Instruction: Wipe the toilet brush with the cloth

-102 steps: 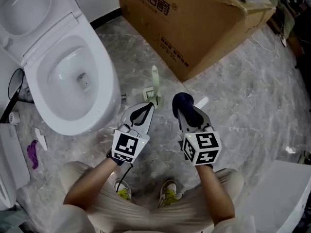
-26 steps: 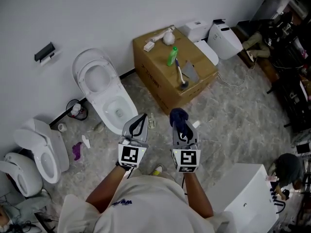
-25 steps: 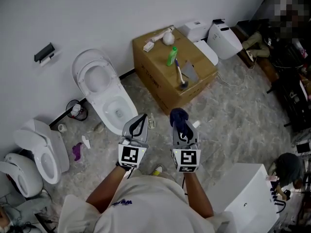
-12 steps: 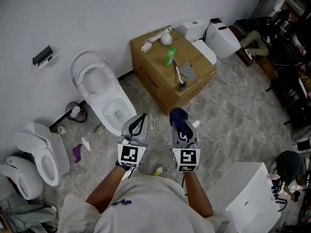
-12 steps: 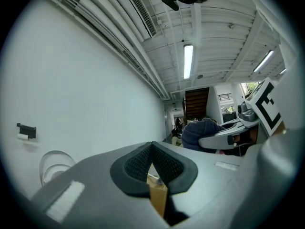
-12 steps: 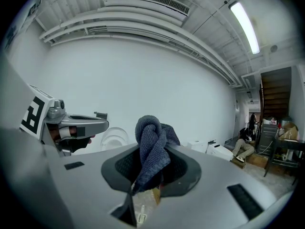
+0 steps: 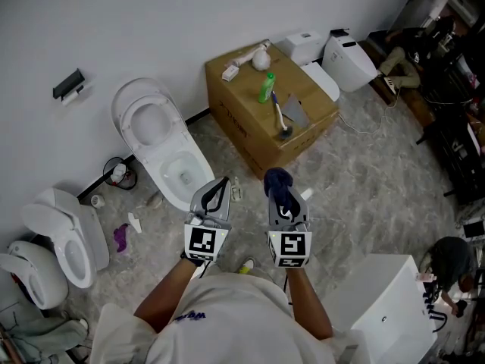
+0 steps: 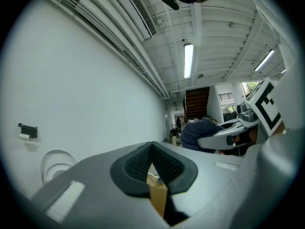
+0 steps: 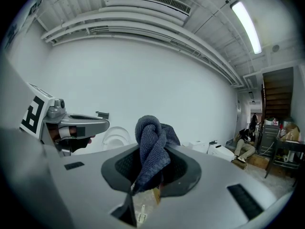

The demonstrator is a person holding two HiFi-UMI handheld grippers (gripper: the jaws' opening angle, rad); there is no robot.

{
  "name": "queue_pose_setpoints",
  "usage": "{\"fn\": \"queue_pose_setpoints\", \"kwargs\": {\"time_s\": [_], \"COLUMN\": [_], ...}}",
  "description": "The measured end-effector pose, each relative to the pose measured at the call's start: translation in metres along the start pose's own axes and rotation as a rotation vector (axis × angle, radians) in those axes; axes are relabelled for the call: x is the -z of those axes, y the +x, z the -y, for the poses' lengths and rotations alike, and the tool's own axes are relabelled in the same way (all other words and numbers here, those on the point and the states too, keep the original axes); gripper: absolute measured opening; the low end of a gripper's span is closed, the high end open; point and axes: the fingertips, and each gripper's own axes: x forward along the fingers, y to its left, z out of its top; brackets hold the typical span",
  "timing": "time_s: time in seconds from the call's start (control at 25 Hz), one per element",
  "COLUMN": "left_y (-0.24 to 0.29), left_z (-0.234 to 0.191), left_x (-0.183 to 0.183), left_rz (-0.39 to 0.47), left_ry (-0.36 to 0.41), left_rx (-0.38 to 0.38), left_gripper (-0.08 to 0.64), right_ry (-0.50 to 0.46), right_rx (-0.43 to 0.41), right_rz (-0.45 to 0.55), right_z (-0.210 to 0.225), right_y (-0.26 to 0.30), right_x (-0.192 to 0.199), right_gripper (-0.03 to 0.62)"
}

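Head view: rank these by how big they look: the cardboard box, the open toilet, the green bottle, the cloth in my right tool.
1. cardboard box
2. open toilet, slightly smaller
3. cloth, though it is nearest the camera, so its true size against the bottle is unsure
4. green bottle

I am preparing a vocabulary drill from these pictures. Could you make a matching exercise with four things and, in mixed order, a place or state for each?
1 cloth
2 green bottle
3 left tongs
4 toilet lid

a shut, empty
b on the cardboard box
c raised
d in the right tongs

Pairs: 1-d, 2-b, 3-a, 4-c
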Motion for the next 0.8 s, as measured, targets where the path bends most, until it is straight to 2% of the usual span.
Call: {"fn": "queue_pose_setpoints", "kwargs": {"time_s": [0.8], "left_y": [-0.011], "left_z": [0.005], "left_x": [0.011], "left_rz": [-0.021], "left_ry": [-0.011], "left_rx": [0.003], "left_gripper": [0.000], "right_ry": [-0.007], "right_rx": [-0.003], "right_rz": [-0.026], "right_z": [0.004], "right_y": [-0.009], "right_x": [0.007], "right_gripper": [0.095]}}
